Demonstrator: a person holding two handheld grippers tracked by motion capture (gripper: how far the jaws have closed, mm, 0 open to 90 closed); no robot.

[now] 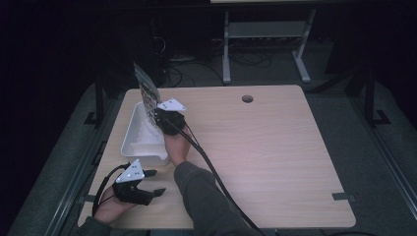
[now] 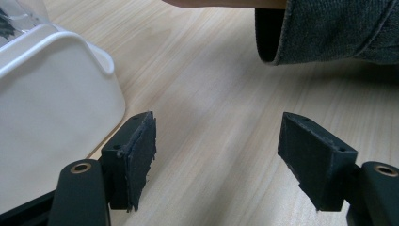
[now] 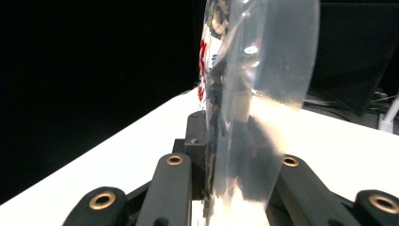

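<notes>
We see a shiny see-through plastic bag (image 3: 263,70), a smooth white plastic tub (image 2: 51,108), a pale wood surface (image 2: 211,94), rough black pads (image 2: 141,155), a soft grey cloth sleeve (image 2: 329,28)

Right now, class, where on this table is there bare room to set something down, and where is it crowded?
Free: the wooden table right of the sleeve, out past the round hole. Crowded: the left edge, with the white tray, the right gripper holding the plastic bag, and the left gripper.
</notes>
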